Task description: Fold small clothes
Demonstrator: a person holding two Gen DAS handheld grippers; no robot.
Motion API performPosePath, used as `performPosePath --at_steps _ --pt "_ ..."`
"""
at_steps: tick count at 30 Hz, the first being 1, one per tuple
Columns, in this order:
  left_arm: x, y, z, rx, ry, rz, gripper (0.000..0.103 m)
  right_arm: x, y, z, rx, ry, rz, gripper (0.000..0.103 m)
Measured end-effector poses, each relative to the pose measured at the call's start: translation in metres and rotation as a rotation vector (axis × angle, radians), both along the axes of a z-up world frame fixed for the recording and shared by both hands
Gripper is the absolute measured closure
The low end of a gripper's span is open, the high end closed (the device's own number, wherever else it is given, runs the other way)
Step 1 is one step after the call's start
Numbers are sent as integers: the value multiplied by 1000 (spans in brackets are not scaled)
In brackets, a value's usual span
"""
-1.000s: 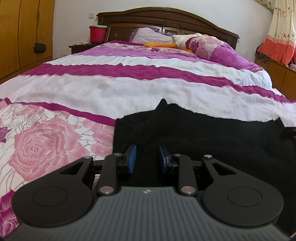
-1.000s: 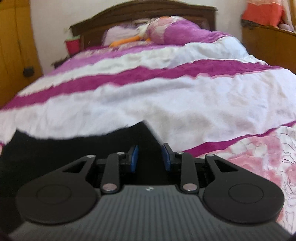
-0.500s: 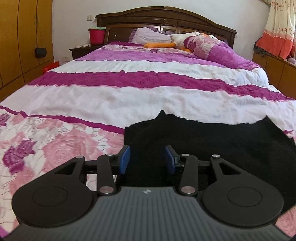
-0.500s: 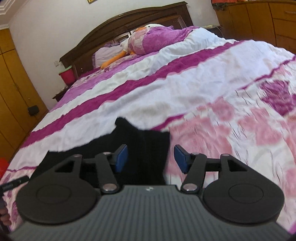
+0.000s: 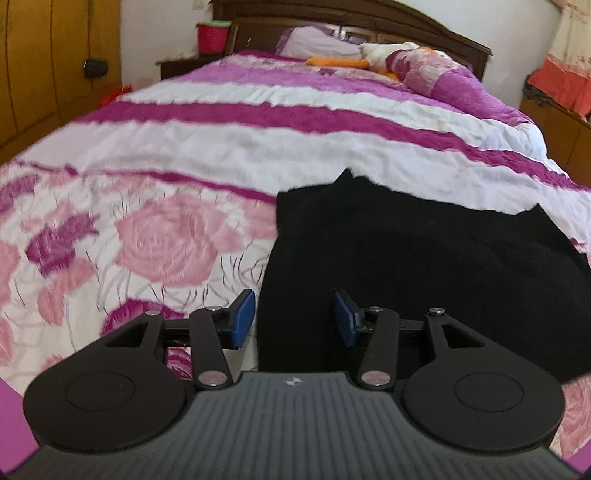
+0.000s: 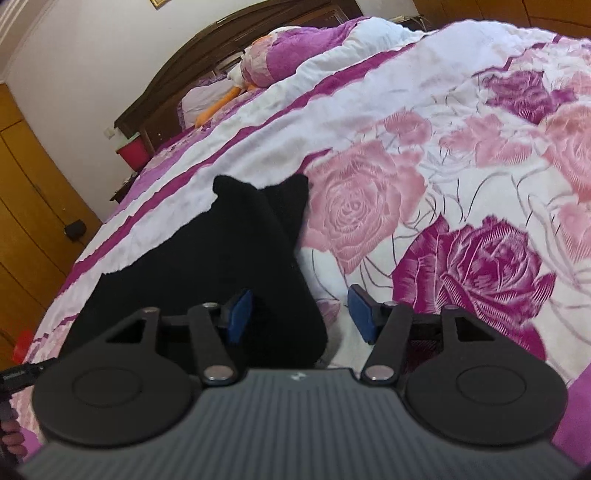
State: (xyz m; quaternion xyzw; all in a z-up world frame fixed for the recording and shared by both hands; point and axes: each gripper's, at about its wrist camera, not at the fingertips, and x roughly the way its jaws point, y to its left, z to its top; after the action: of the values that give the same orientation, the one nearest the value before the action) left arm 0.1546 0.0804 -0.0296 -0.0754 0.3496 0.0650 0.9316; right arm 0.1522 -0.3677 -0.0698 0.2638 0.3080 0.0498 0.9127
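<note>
Left hand-held gripper (image 5: 294, 318): jaws spread wide with nothing between the blue pads; it hangs low over the bed's foot end, straddling the near left edge of the black garment (image 5: 424, 266), one pad over the bedspread and the other over the cloth.
Right hand-held gripper (image 6: 301, 314): also wide open and holding nothing; its left pad sits over the garment's near right edge, its right pad over bare bedspread.
Why so placed: each tool sits at one near side of the cloth, which reads as two ends of one hem lined up for a pinch, so the piece could be lifted evenly and laid over itself.
Black garment: lies on the bedspread (image 5: 166, 236) near the foot edge of the bed, between the two tools. It looks dark and knitted, with two small points sticking up along its far edge. Whether it is already doubled over I cannot tell, as the black hides any layers.
Step in hand: judged as the approach to a fresh grip; the fold is not finished.
Risk: soft knit on a soft quilt may let a pad catch the bedspread too, or only the top layer.
Middle of the bed: white and magenta stripes, with no clothes on them.
Head end: pillow (image 5: 432, 70), a white and orange plush toy (image 5: 354, 59), and the dark headboard (image 5: 406, 26).
Far left: red bucket (image 5: 212, 37) on a nightstand.
</note>
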Motion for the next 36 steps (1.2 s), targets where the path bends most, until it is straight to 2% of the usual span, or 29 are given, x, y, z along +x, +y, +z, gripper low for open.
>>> performPosePath --at_steps 3,8,11,15,28,31,34,36 --pt "4 5 -7 -44 4 17 48 1 0 -6 16 -2 2 40" --pt "9 1 -11 -31 11 24 46 5 2 -6 24 -7 26 32" --pt "9 -1 -10 -15 13 18 46 10 5 -3 56 -6 51 32" --pt "9 -1 -10 -20 15 20 45 17 9 -8 186 -14 69 32" --pt "10 -5 -13 6 13 21 44 38 26 -19 233 -73 71 33" --pt "10 -5 -11 12 16 15 44 43 31 -20 253 -82 66 39" --pt "10 -4 -10 8 16 14 44 46 28 -24 293 -77 44 54" --pt "9 -4 -8 8 11 7 44 46 24 -28 336 -67 29 77"
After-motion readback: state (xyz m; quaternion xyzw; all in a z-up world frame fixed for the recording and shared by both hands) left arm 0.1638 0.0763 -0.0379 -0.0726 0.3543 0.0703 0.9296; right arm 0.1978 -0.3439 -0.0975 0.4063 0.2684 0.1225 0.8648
